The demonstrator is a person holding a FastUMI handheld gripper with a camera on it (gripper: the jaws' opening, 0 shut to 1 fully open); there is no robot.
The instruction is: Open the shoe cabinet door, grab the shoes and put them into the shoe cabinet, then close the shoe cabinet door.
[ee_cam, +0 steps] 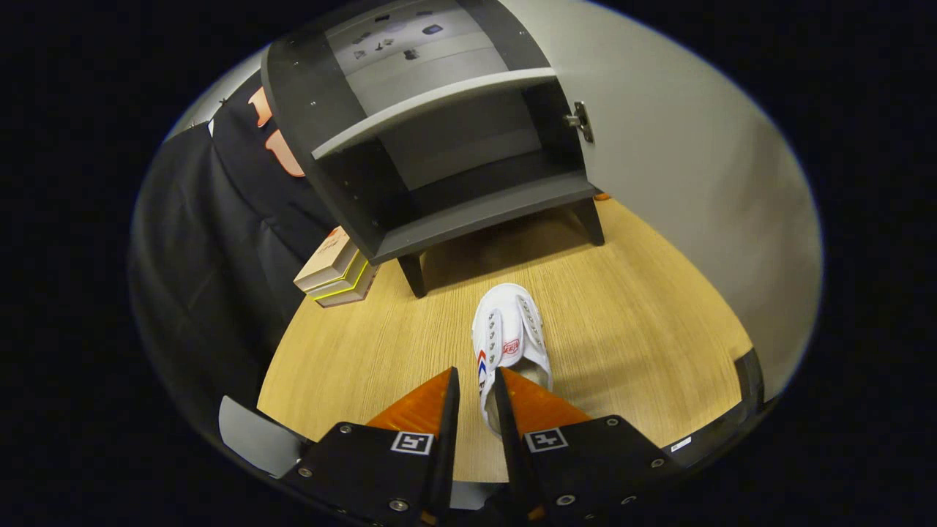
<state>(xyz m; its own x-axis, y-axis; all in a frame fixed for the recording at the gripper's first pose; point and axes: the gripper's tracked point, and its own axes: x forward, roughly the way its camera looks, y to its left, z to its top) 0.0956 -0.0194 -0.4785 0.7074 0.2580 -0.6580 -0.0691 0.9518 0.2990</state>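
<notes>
Gripper view looked down along the fingers at a white canvas shoe (510, 344), which lay on the table (351, 359) with its toe pointing far toward the cabinet and its heel end between the fingertips. The gripper (476, 384) was nearly closed, its jaws narrowed around the left side wall of the shoe near the heel; one finger sat outside the shoe and the other over its opening. Whether both pressed on the fabric could not be told.

By my judgement the step in hand was the grab: the door already stood open and the shoe was not yet inside. The next move would call for a firm pinch on the soft collar, a lift clear of the table, then a forward carry onto the lower shelf (483, 212).

The shoe looked like soft cloth with metal eyelets, a small badge on the tongue and a striped mark on its side. The table was pale wood grain, smooth. Beyond stood the shoe cabinet (410, 132), dark matte panels on short legs, with a lighter middle shelf. Its door (659, 146) was swung wide to the right, a metal hinge (580, 121) on its inner edge. A stack of books (335, 274) lay left of the cabinet.
</notes>
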